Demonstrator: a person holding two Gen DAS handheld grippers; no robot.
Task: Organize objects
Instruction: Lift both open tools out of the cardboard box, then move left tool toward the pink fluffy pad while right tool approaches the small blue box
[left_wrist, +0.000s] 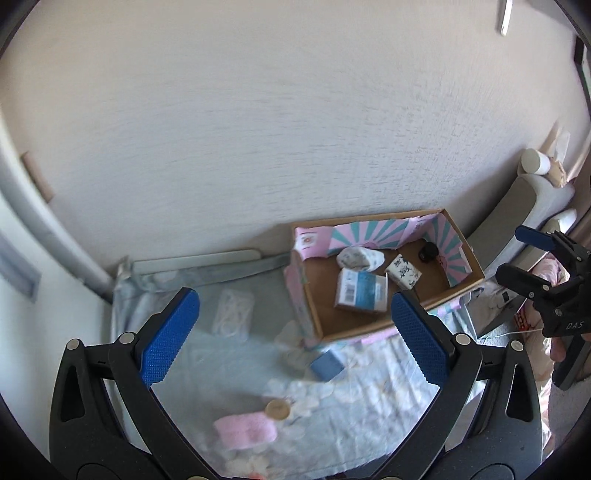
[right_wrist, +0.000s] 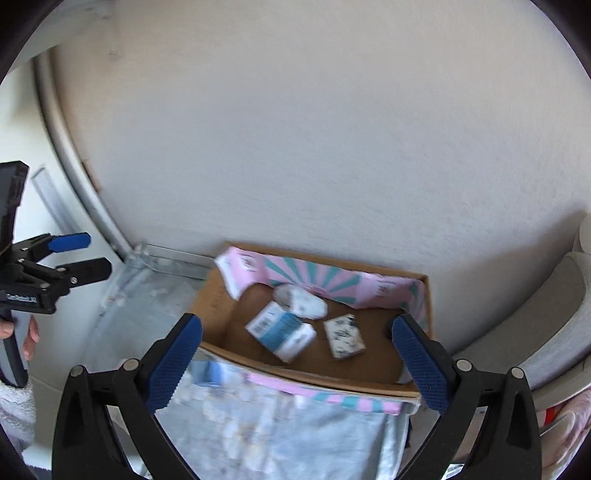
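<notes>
Both tools are wide apart at the pads and carry nothing: the left tool (left_wrist: 295, 332) hangs above the bed, and the right tool (right_wrist: 297, 360) hangs above the near edge of the cardboard box, with only air between its pads.

The bed (left_wrist: 369, 398), covered in a pale blue flowered sheet, carries everything. The cardboard box (left_wrist: 476, 275), lined in pink and teal, sits at the far end against the wall, and it already holds several things. A white and blue packet (left_wrist: 360, 291) lies flat in the middle of its floor. A rolled white cloth (left_wrist: 360, 258) rests just behind the packet, and a small patterned carton (left_wrist: 403, 275) lies beside them. A small dark thing (left_wrist: 428, 253) sits in the far corner; what it is cannot be told.

Judging by this, the sorting is roughly half done. Outside the box, on the sheet, several things lie loose. A clear plastic packet (left_wrist: 234, 315) lies well apart to the left. A folded pink cloth (left_wrist: 245, 430) lies near the front. A small blue box (left_wrist: 327, 365) sits just beside the box's near wall, and a little round tan lid (left_wrist: 277, 410) touches the pink cloth. These probably have to go into the box next.
</notes>
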